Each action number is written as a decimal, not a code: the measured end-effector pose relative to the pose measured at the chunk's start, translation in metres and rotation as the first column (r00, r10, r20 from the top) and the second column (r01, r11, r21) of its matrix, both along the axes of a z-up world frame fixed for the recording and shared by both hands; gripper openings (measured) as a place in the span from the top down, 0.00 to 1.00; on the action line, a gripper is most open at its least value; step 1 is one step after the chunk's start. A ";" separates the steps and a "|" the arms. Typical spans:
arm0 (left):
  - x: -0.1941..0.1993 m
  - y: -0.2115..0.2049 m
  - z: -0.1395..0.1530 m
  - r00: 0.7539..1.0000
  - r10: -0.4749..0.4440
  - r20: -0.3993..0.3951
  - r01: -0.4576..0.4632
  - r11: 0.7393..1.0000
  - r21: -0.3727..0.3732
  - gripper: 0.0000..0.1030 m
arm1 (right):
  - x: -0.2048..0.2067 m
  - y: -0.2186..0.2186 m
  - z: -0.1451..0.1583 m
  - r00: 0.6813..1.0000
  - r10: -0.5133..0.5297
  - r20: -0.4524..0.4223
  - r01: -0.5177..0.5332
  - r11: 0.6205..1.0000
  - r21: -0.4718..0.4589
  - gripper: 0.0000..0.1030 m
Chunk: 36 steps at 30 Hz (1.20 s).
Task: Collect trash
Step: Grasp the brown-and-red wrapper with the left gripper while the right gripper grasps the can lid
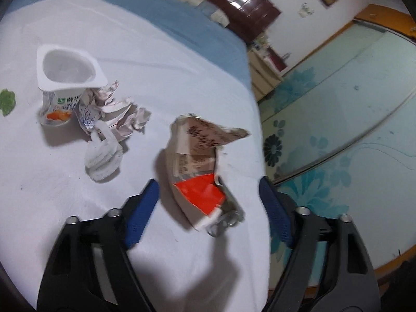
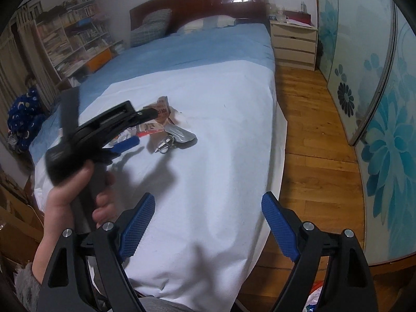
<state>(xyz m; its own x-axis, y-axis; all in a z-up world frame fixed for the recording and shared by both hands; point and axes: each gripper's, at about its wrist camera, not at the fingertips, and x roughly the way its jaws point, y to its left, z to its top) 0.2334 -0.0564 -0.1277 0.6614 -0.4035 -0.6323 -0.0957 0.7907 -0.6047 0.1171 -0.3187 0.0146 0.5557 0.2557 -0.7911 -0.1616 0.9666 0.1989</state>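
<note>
The left tool (image 1: pixel 208 208) is open, its blue pads on both sides of a torn milk carton (image 1: pixel 197 161) without pressing it. The carton lies on the white sheet (image 2: pixel 221 104) of the bed, near a yogurt cup (image 1: pixel 65 78) and crumpled paper (image 1: pixel 117 114). The right tool (image 2: pixel 208 223) is open and empty above the sheet.

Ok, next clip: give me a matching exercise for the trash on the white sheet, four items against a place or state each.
Items:
1. yogurt cup
2. crumpled paper
3. torn carton
4. white pipe cleaner

Descriptions:
A. lies between the open left gripper's blue pads
B. stands upright, mouth open, empty inside
C. fuzzy, bent into loops, lying in front of the paper
D. wadded up, right beside the cup

Pairs: 1-B, 2-D, 3-A, 4-C
</note>
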 end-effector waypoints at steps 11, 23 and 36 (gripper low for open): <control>-0.015 0.009 0.001 1.000 0.031 -0.002 -0.031 0.999 -0.034 0.96 | 0.027 0.014 -0.014 0.999 0.034 0.000 -0.034 0.999 -0.004 0.19; -0.087 0.055 0.043 0.990 0.082 0.114 -0.088 0.995 0.049 0.99 | 0.110 0.108 -0.052 0.974 0.221 0.053 -0.213 0.970 -0.117 0.17; -0.124 0.081 0.049 0.985 0.130 0.116 -0.139 0.988 0.070 0.99 | 0.138 0.143 -0.075 0.968 0.247 -0.035 -0.249 0.962 -0.110 0.45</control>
<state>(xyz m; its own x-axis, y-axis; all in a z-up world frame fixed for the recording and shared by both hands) 0.1095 0.0246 -0.0789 0.7738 -0.2587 -0.5782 -0.1405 0.8200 -0.5549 0.2549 -0.1753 -0.0602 0.4695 0.2923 -0.8332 -0.3964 0.9129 0.0969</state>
